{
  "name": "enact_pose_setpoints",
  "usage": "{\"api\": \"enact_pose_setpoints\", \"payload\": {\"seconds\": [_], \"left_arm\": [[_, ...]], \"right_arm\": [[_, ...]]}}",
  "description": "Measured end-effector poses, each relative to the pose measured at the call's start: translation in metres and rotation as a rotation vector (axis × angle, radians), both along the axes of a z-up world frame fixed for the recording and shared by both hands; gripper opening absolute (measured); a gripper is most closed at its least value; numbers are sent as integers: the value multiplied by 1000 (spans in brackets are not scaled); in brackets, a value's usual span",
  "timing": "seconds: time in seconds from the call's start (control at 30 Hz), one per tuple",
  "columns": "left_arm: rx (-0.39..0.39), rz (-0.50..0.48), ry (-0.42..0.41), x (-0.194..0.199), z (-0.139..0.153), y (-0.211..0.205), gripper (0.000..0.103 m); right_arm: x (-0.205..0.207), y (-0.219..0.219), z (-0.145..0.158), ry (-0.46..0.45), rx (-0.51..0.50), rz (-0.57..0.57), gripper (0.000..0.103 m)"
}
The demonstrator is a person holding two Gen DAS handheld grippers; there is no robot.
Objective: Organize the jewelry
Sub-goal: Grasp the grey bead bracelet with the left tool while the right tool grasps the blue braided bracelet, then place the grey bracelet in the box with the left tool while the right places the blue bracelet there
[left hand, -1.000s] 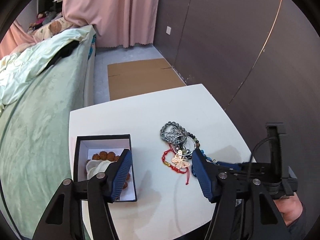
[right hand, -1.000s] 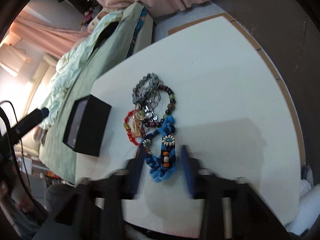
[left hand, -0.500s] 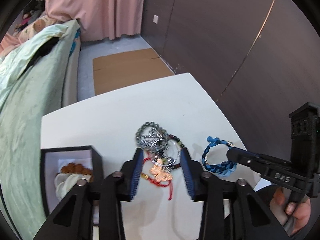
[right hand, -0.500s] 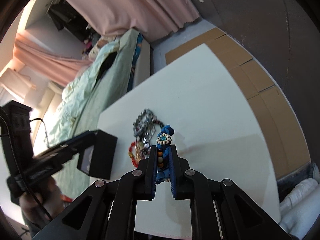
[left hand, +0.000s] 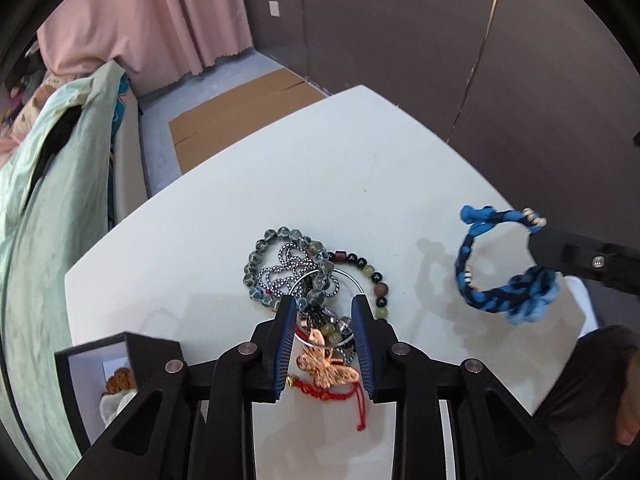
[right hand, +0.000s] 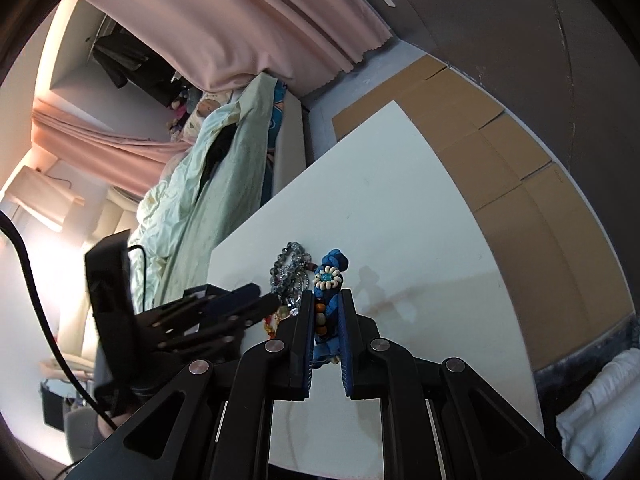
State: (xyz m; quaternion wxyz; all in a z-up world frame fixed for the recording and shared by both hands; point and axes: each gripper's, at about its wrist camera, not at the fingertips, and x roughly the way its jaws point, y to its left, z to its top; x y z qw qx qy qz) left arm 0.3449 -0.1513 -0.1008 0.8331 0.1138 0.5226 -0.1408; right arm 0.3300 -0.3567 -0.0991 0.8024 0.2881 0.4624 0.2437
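Your left tool [left hand: 325, 312] is a black linkage frame with round silver screws at the joints and two blue ribbed fingers [left hand: 286, 342]. Your right tool [right hand: 326, 304] is built the same, with a black cable [right hand: 28, 272] looping past. Bare skin of your right hand [left hand: 630, 404] shows at the frame edge.

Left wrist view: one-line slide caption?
Left tool straddles the tangled jewelry pile on the white table; right tool lifts the blue braided bracelet clear.
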Motion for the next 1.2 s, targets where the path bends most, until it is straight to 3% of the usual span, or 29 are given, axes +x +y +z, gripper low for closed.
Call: {"api": "enact_pose_setpoints", "payload": {"seconds": [0.3,0.33,0.37,0.43,0.9,1.2], "left_arm": [[94,-29,-8,17,-20,-12,30],[86,-27,-6,18,-22,-10,28],[69,-22,-13,18,-20,-8,17],[35,-11,-22,17,-14,-2,10],[-152,58,-78,9,43,37,10],[-194,79,-143,-14,81,67,10]], "right_arm": [[3,0,1,2,20,0,12],[2,1,1,2,21,-1,12],[2,0,2,2,22,-2,12],[0,0,5,-3,27,-3,12],[-9,15,25,-72,40,2,12],[-11,48,41,-114,53,26,12]]}}
